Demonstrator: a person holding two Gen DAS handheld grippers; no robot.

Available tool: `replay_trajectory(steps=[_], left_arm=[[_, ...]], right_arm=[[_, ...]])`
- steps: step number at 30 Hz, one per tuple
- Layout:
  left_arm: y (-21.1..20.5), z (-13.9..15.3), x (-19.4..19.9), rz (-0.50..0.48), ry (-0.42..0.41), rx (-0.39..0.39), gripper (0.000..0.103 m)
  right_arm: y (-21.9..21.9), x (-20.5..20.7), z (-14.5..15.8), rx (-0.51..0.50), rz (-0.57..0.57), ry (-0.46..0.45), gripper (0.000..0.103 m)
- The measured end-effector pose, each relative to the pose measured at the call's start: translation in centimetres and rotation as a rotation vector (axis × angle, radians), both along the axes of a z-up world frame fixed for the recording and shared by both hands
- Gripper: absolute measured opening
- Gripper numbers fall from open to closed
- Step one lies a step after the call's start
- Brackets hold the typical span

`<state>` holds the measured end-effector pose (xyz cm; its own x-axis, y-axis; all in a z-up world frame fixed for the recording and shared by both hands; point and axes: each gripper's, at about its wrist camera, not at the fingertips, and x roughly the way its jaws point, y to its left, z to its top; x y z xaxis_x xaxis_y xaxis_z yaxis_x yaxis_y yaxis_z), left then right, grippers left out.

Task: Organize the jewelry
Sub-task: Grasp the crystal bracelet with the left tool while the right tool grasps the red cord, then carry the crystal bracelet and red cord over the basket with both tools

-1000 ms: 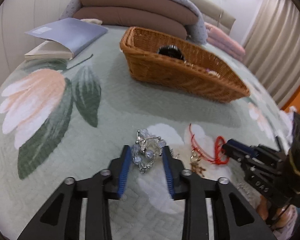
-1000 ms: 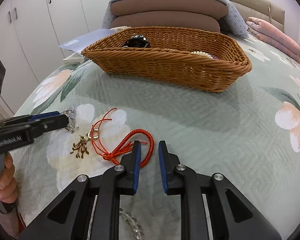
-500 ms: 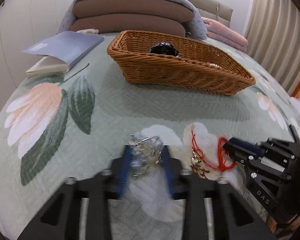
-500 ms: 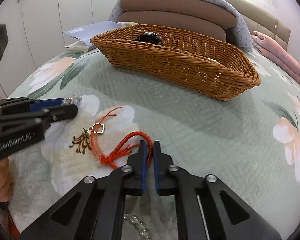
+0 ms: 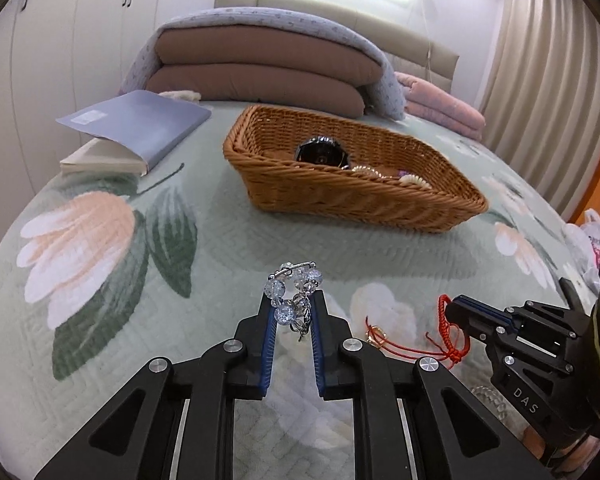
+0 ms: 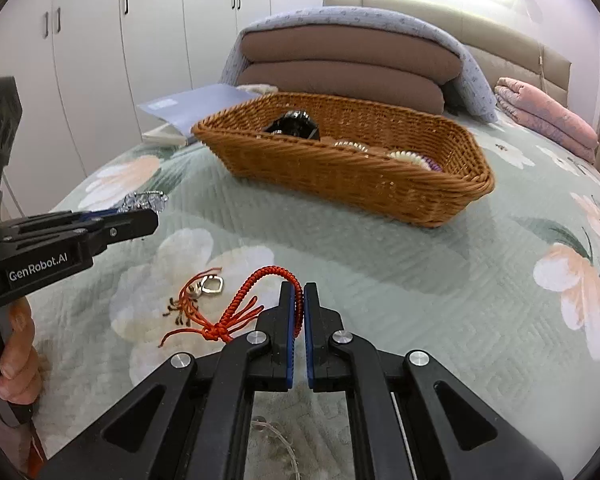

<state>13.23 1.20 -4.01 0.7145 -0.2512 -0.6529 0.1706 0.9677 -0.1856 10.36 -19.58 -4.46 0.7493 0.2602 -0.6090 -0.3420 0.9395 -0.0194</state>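
I held both tools angled down toward the bed, side by side and near each other. My left gripper [image 5: 292, 312] was closing its jaws on the crystal bead bracelet [image 5: 294, 292], which sat between the blue pads and was lifted clear of the quilt; a bit of chain hung from it. My right gripper [image 6: 299, 300] had its jaws pinched onto the braided loop of the red cord bracelet [image 6: 244, 304], whose knot, loose tails and small metal charm trailed down to the left onto the quilt. My hand [image 6: 14, 356] showed at the left edge of the right wrist view, wrapped around the handle of the left tool.

The surface was a pale green quilt [image 5: 228, 248] printed with large peach and white flowers and dark leaves. Farther up the bed stood a wicker basket [image 5: 352, 196], with a dark faceted object and some pale beaded pieces inside. To its left lay a blue-covered book [image 5: 140, 128]. Behind were folded brown cushions [image 5: 268, 72] under a grey-blue blanket, a pink folded quilt [image 5: 440, 108], white wardrobe doors and beige curtains.
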Motion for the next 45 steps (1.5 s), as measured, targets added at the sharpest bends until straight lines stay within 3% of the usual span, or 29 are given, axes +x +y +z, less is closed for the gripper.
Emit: replay_trajectory(steps=[18,24,28,32,36,41,45], left_arm=[[-0.1,1.4,-1.2,-0.025,-0.072,-0.044,0.016],[-0.1,3.0,-1.7,-0.036,-0.105,-0.063,0.016],[0.1,6.2,-1.0,-0.028,-0.149,-0.070,0.016],[-0.6,10.1,1.1,-0.037,-0.199,-0.079,0.016],[-2.6,12.1,3.8,-0.070,-0.246,-0.059,0.016],[-4.4,10.8,9.0,-0.091,-0.259,-0.087,0.016],[-5.3,7.2,12.3,-0.120,-0.216,-0.136,0.016]], right_arm=[[-1.6,-0.8,1.6,0.071,-0.053,-0.080,0.005],[-3.0,-1.9,4.4,0.104,-0.102,-0.178,0.005],[-3.6,-0.9,7.8,0.120,-0.126,-0.230,0.005],[-3.6,1.6,11.3,0.127,-0.153,-0.288,0.005],[-4.0,5.5,13.0,0.156,-0.191,-0.311,0.005],[-5.4,11.4,11.4,0.199,-0.256,-0.269,0.005],[-7.0,14.6,8.1,0.240,-0.280,-0.188,0.005]])
